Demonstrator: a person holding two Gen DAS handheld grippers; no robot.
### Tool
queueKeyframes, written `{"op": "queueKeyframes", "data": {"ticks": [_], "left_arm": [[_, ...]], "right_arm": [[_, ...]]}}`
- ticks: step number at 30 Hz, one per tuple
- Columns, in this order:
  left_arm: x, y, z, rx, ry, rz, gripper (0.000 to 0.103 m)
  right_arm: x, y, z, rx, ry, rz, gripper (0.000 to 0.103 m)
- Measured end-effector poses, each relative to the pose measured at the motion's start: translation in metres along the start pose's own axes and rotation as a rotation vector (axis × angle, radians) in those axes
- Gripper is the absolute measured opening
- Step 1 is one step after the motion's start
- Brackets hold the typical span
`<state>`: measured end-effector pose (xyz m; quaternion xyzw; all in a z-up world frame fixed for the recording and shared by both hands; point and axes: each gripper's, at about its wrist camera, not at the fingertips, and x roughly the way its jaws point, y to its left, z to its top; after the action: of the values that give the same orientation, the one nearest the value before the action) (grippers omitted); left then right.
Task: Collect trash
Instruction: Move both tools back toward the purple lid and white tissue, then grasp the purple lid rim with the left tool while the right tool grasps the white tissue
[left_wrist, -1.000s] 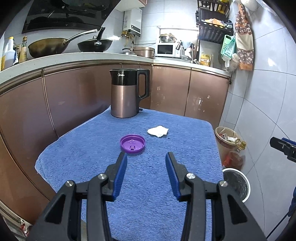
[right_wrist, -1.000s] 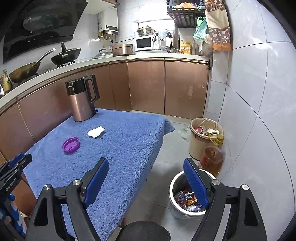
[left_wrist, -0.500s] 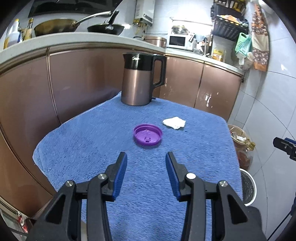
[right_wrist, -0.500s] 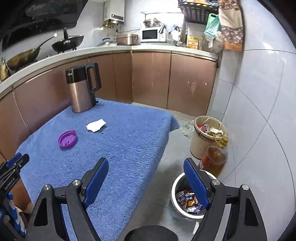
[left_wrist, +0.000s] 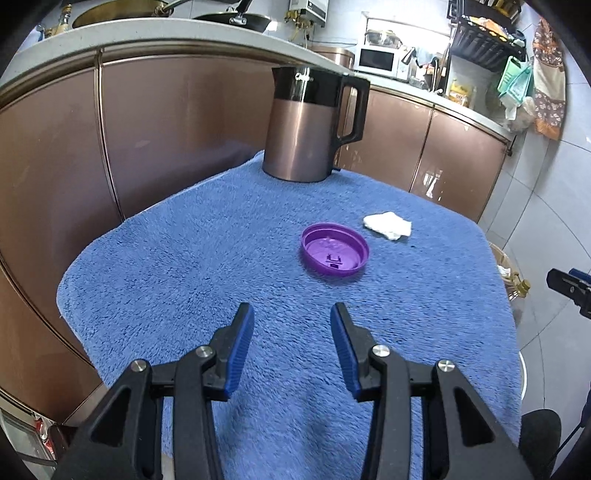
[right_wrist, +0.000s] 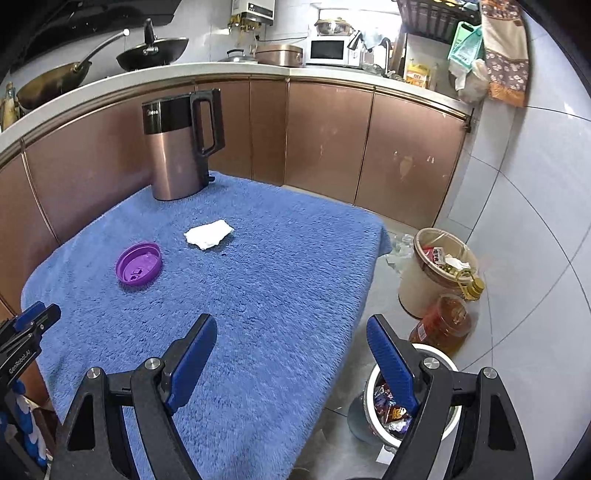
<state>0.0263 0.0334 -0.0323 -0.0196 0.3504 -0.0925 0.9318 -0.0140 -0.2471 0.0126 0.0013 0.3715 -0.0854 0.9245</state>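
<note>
Over the near edge of the blue-towelled worktop (left_wrist: 177, 266), the left gripper (left_wrist: 291, 314) hangs with its jaws partly apart, blue pads facing, nothing between them. Pointing down toward the cloth.

Just beyond its tips: purple lid (left_wrist: 334, 254), lying open side up on the towel. Beside the lid, a little farther and to the right, a crumpled white tissue (left_wrist: 387, 225), apart from the lid, not touching. At the far end of the worktop stands a copper-coloured kettle (left_wrist: 308, 125), upright, black handle to the right.

Right gripper (right_wrist: 291, 330): jaws set wide, empty. One finger sits over the towel's edge, the other over the floor side. In its view the tissue (right_wrist: 208, 234) lies between kettle (right_wrist: 177, 147) and lid (right_wrist: 139, 263), well ahead of the pads.

On the floor below the right finger, a white-rimmed bin (right_wrist: 406, 402) with coloured wrappers inside. Near it an amber bottle (right_wrist: 443, 325), and behind that a larger pale bin (right_wrist: 432, 273), filled with refuse. Brown cabinets (right_wrist: 332, 136) run behind.
</note>
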Motion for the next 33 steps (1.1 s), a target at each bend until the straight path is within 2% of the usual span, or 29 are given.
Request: {"op": "queueKeyframes", "data": {"ticks": [14, 22, 27, 33], "left_arm": [[0.071, 0.004, 0.022, 0.029, 0.080, 0.027, 0.041], [0.106, 0.013, 0.046, -0.022, 0.097, -0.019, 0.041], [0.130, 0.006, 0.065, -0.012, 0.115, -0.060, 0.041], [0.155, -0.001, 0.073, -0.009, 0.157, -0.084, 0.041]], "right_arm": [[0.090, 0.037, 0.039, -0.085, 0.050, 0.060, 0.082], [0.144, 0.056, 0.065, -0.099, 0.087, 0.145, 0.082], [0.178, 0.065, 0.083, -0.068, 0.113, 0.205, 0.082], [0.213, 0.071, 0.098, -0.021, 0.152, 0.249, 0.082]]}}
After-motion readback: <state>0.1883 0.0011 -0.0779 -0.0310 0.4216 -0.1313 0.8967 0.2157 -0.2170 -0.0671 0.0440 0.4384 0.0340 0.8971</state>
